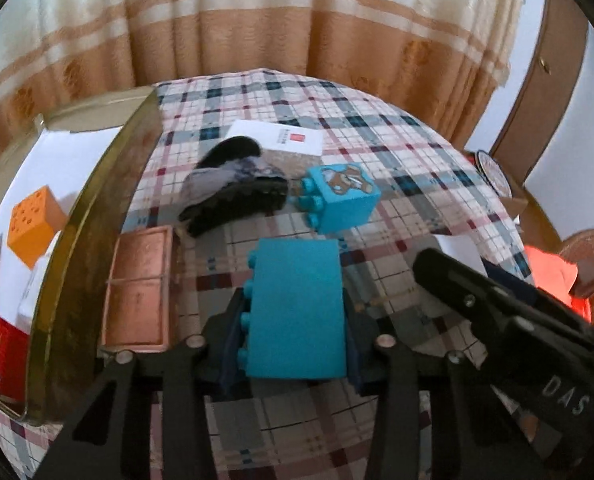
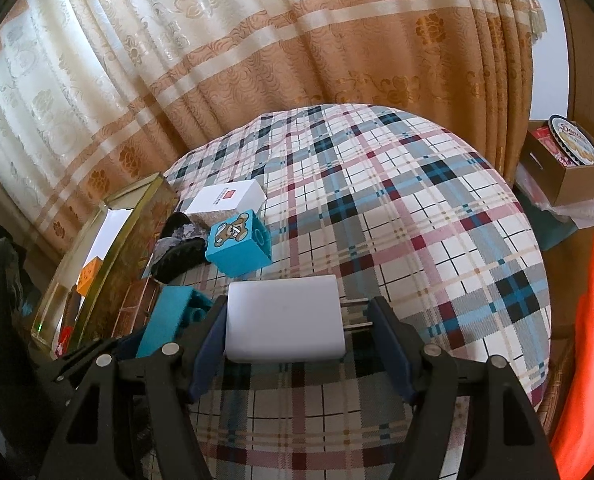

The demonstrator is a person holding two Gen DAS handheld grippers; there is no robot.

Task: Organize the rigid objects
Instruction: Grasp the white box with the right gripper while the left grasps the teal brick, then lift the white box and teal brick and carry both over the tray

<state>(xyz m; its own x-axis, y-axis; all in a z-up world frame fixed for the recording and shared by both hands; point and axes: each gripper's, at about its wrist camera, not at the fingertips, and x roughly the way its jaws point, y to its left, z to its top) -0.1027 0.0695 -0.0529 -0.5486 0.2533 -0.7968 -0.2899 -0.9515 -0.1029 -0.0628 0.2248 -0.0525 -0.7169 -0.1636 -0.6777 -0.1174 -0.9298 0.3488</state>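
A plain teal studded brick (image 1: 297, 308) sits between the fingers of my left gripper (image 1: 295, 320), both pads pressed on its sides, just above the plaid cloth. The same brick (image 2: 171, 318) shows at the left of the right wrist view. My right gripper (image 2: 297, 320) is shut on a white plug charger (image 2: 283, 318), one pad on its body and the other against its metal prongs. A teal cube with a bear picture (image 1: 339, 196) (image 2: 239, 242) lies on the cloth just beyond both grippers.
A gold-rimmed tin (image 1: 97, 208) at the left holds an orange cube (image 1: 33, 224) and a red block (image 1: 3, 356). Beside it lie a copper tray (image 1: 139, 288), a black and grey shoe-like item (image 1: 233, 188) and a white box (image 1: 275, 138). A curtain hangs behind.
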